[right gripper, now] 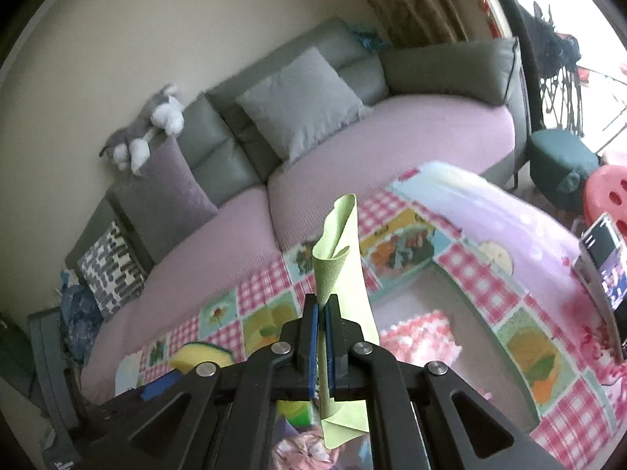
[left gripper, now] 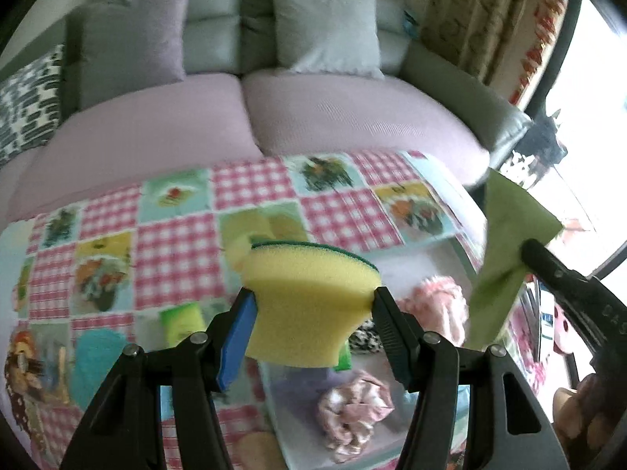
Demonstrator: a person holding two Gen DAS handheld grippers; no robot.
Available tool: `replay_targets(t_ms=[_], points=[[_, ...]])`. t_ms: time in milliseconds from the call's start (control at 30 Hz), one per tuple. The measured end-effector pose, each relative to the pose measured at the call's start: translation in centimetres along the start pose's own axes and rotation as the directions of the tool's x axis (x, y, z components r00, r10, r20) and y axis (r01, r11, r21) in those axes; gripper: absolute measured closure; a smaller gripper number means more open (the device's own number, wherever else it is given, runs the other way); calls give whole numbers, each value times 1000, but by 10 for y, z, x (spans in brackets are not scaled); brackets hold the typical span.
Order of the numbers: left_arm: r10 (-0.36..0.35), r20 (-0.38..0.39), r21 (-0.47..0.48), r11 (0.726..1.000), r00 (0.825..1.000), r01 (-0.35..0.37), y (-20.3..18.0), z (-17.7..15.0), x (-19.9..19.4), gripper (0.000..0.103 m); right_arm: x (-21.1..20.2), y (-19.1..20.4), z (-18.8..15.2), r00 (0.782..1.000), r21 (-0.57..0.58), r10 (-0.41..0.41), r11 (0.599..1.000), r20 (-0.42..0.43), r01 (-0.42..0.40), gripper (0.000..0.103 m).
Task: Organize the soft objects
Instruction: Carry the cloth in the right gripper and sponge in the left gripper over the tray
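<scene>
1. Left wrist view: left gripper (left gripper: pixel 313 305) at lower centre, jaws about half apart and pressed on a yellow sponge (left gripper: pixel 309 293) with a green scouring face on top; the sponge bulges between the pads.
2. Below it, lower centre, a clear bin (left gripper: pixel 286 423) holds a pink satin scrunchie (left gripper: pixel 352 415); a pink fluffy item (left gripper: pixel 435 305) lies further up to the right.
3. Around the bin, a patchwork tablecloth (left gripper: pixel 176 243); beyond, across the upper frame, a sofa (left gripper: pixel 313 117) with a grey cushion (left gripper: pixel 325 31).
4. Right wrist view: right gripper (right gripper: pixel 321 313) at lower centre, jaws fully closed on a light green cloth (right gripper: pixel 345 274) that stands up curled above the pads and hangs below them.
5. Upper left, a grey and white plush toy (right gripper: pixel 149 129) lies on the sofa back.
</scene>
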State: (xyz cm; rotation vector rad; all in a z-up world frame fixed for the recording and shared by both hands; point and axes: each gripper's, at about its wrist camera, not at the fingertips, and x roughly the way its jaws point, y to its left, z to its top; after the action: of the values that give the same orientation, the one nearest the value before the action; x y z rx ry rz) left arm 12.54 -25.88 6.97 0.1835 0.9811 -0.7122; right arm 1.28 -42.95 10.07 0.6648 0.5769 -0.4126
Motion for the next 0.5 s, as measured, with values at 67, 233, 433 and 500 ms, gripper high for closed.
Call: replay_targets(t_ms=[67, 233, 433, 500], points=[[-5, -33, -1, 1000, 999, 5, -3, -3, 12, 41, 16, -4, -6, 999, 8, 2, 1000, -49, -1, 99], [-4, -81, -15, 1000, 997, 3, -3, -7, 38, 41, 52, -18, -19, 988, 36, -12, 999, -157, 18, 99], [-14, -71, -68, 998, 997, 10, 8, -4, 51, 41, 69, -21, -25, 976, 28, -29, 999, -214, 36, 99], [-29, -93, -92, 996, 995, 20, 14, -4, 62, 41, 74, -19, -27, 973, 20, -38, 999, -227, 44, 99]])
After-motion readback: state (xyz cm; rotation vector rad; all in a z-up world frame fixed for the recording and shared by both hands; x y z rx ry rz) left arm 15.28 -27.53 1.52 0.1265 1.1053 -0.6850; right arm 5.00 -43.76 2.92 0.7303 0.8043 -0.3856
